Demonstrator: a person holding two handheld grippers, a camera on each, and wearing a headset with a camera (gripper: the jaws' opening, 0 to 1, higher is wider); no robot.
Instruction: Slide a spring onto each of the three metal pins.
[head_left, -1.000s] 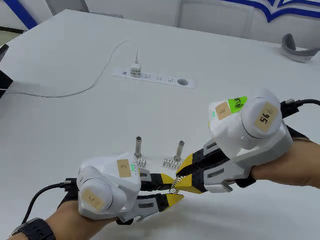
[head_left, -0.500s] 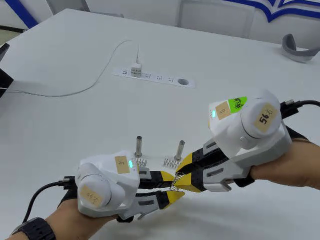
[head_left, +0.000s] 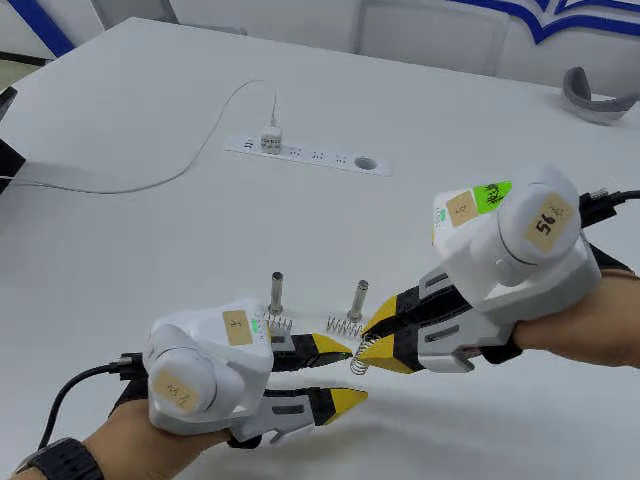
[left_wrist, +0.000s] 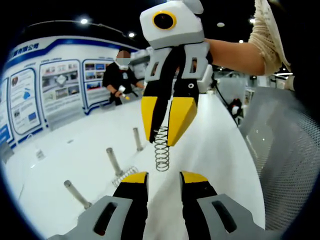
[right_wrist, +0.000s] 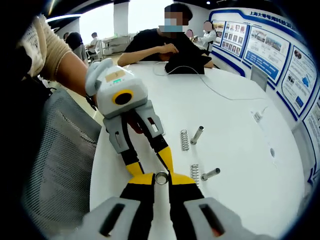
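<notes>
My right gripper (head_left: 368, 345) is shut on one end of a small steel spring (head_left: 360, 357), which hangs free in front of my left gripper (head_left: 355, 372). The left gripper's yellow jaws stand open, one on each side of the spring and apart from it. In the left gripper view the spring (left_wrist: 161, 150) dangles from the right gripper (left_wrist: 161, 141) above my own open jaws. Two upright metal pins (head_left: 277, 293) (head_left: 357, 300) stand just behind the grippers; a third pin (left_wrist: 77, 194) is nearest in the left gripper view. Two loose springs (head_left: 345, 326) (head_left: 280, 323) lie by the pins.
A white power strip (head_left: 305, 155) with a plugged-in charger and cable lies farther back on the white table (head_left: 150, 230). A grey curved object (head_left: 595, 100) sits at the far right edge. People sit at the table's far end in the right gripper view.
The left gripper's jaws have spread apart and let go of the spring. The right gripper has drawn up and to the right with the spring in it.
</notes>
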